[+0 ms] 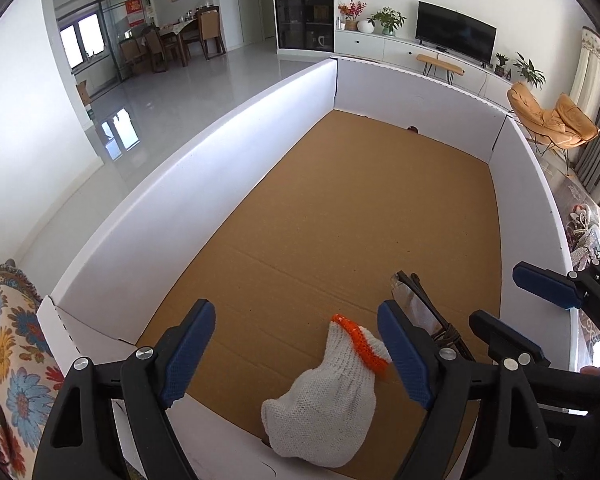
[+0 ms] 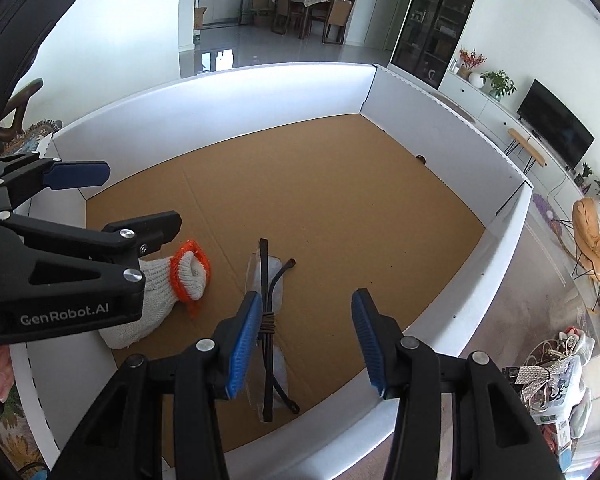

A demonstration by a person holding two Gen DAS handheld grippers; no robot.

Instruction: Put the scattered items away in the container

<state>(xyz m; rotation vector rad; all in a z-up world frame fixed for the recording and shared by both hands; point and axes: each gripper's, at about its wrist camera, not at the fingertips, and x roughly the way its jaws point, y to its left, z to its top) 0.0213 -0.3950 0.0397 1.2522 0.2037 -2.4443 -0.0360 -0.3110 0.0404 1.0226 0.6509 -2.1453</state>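
The left gripper (image 1: pixel 296 348) is positioned above the near end of the container (image 1: pixel 204 184), a white-walled box with a brown cardboard floor; its blue-padded fingers (image 1: pixel 188 352) are spread apart and hold nothing. A white knitted glove (image 1: pixel 328 404) with an orange cuff lies on the floor below and between those fingers, near the front wall, and a pair of clear safety glasses (image 2: pixel 266 320) with dark arms lies just beside it. The right gripper (image 2: pixel 304 344) hangs over the glasses, jaws apart and empty.
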